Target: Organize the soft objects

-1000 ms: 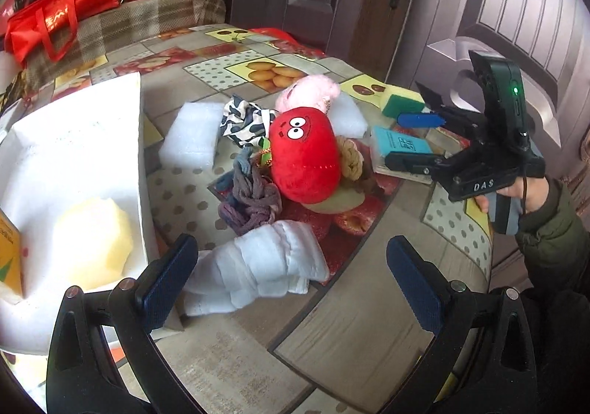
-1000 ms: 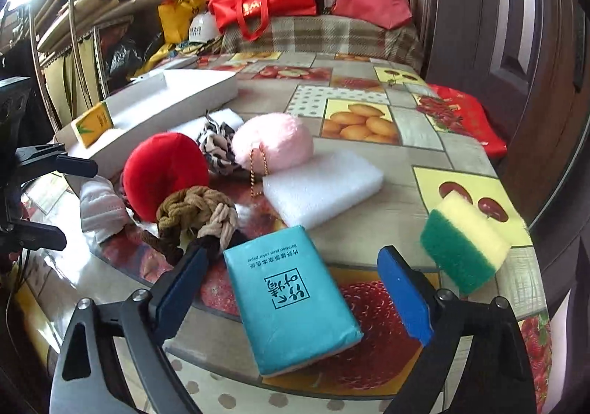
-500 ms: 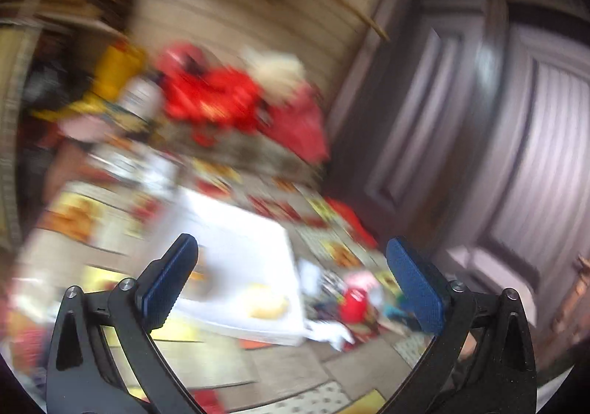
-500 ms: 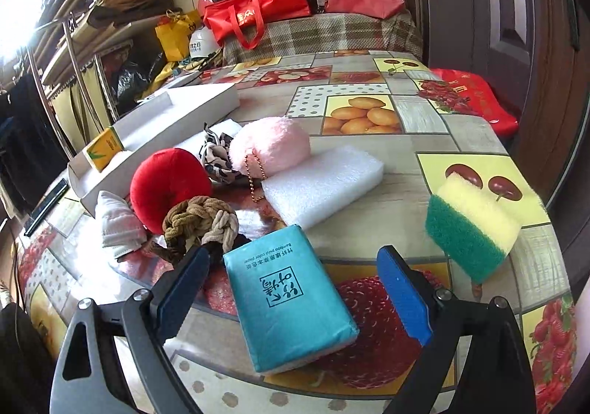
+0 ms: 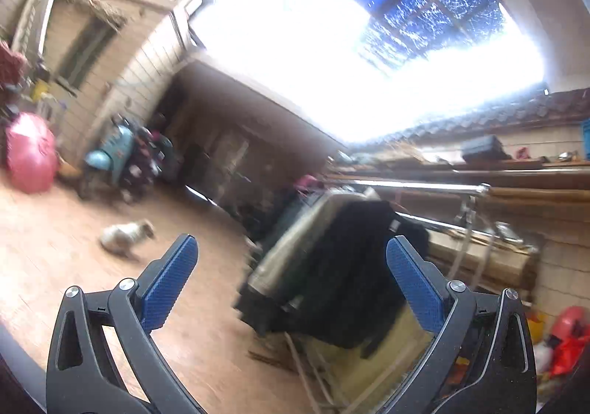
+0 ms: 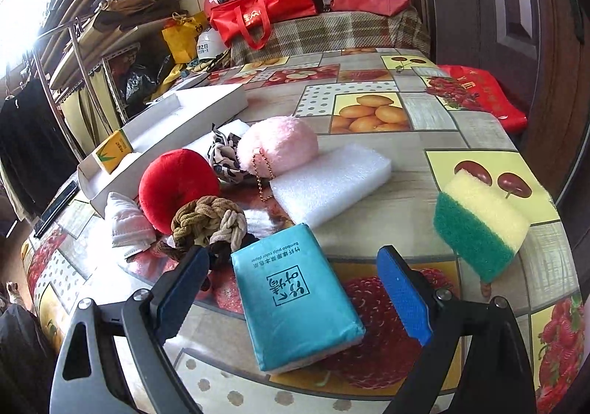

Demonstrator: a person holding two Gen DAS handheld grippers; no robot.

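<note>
My right gripper is open and empty, low over the table's near edge, its jaws on either side of a teal tissue pack. Beyond lie a braided rope knot, a red plush toy, a pink fluffy pouch, a black-and-white scrunchie, a white foam block, a folded white cloth and a green-yellow sponge. A white box stands at the left. My left gripper is open and empty, pointing away from the table at a yard.
In the left wrist view, blurred, a dark garment hangs over a rack, a scooter stands by a wall, and a small dog lies on the floor. Red bags sit on a bench behind the table.
My left gripper has swung up and away from the table and now faces the yard and roof. My right gripper has barely moved and stays open over the tissue pack.
</note>
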